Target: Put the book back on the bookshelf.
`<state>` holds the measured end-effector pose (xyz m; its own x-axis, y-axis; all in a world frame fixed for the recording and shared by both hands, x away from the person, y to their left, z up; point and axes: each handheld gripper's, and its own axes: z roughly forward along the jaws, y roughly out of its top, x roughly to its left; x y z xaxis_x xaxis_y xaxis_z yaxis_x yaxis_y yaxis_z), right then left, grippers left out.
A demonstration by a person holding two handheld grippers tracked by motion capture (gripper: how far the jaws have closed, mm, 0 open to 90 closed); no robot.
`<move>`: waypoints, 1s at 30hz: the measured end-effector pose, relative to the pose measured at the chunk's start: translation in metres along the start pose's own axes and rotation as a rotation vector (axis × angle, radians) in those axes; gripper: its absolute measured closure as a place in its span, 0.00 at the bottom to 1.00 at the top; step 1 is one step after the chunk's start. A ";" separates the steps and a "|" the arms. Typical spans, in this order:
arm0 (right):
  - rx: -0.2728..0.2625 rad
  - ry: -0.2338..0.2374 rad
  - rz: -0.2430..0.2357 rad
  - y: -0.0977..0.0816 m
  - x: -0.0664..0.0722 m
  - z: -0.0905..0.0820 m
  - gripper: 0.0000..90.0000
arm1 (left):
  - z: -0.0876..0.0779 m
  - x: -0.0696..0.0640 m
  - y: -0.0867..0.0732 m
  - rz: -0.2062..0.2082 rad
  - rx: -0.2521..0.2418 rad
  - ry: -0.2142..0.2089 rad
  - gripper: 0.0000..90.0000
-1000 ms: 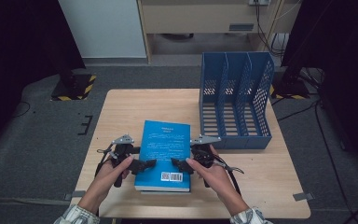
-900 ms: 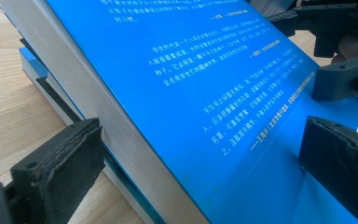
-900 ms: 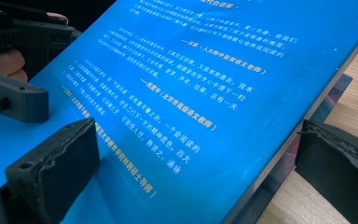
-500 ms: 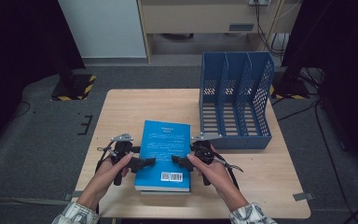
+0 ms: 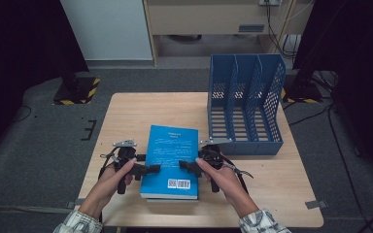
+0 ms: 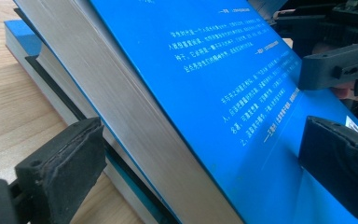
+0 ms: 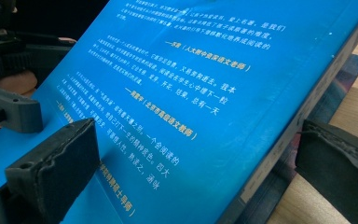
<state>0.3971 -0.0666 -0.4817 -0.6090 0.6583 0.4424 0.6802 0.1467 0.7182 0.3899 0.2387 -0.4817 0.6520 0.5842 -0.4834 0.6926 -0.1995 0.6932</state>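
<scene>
On the light wooden table (image 5: 126,116), near its front edge, lies a small stack of books, and the top one, a thick blue paperback with white and yellow print on its back cover (image 5: 171,158), is what both hands are working on. The left gripper (image 5: 148,169) comes in from the book's left side and the right gripper (image 5: 186,166) from its right; in each gripper view the black padded fingers (image 6: 63,170) stand spread, one above the cover and one below the page block, so both sets are open around the book's edges and not yet clamped. The left gripper view shows the top book tilted up off a second blue-covered book (image 6: 21,42) beneath it. The step in hand looks like taking hold of the top book from both sides to lift it, probably toward the blue perforated plastic file rack with upright dividers (image 5: 245,109) standing just behind and to the right. To do it well, the lower finger of each gripper should slide between the two books only, both grippers should close evenly on the full thickness, and the lift should stay level so the lower book is not dragged along.
</scene>
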 end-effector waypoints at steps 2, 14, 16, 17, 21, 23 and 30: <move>0.000 0.004 0.007 0.000 -0.001 0.000 0.00 | 0.002 0.001 0.000 -0.001 -0.001 -0.011 0.00; -0.007 0.010 0.033 0.001 -0.004 0.003 0.00 | 0.006 0.006 0.008 -0.024 -0.035 0.022 0.02; -0.008 0.011 0.041 0.001 -0.005 0.003 0.00 | 0.006 0.007 0.010 -0.025 -0.025 0.025 0.02; -0.008 0.012 0.044 0.002 -0.005 0.004 0.00 | 0.006 0.006 0.011 -0.025 -0.019 0.028 0.02; -0.005 0.010 0.044 0.002 -0.005 0.004 0.00 | 0.005 0.005 0.011 -0.026 -0.021 0.041 0.04; -0.001 0.003 0.037 0.003 -0.005 0.004 0.00 | 0.004 0.004 0.011 -0.029 -0.023 0.046 0.05; 0.019 -0.032 -0.009 0.007 0.001 -0.001 0.04 | 0.003 0.003 0.014 -0.022 -0.012 0.056 0.07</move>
<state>0.4012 -0.0654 -0.4756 -0.6025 0.6798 0.4182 0.6824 0.1672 0.7116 0.4021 0.2356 -0.4753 0.6177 0.6318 -0.4682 0.7029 -0.1767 0.6889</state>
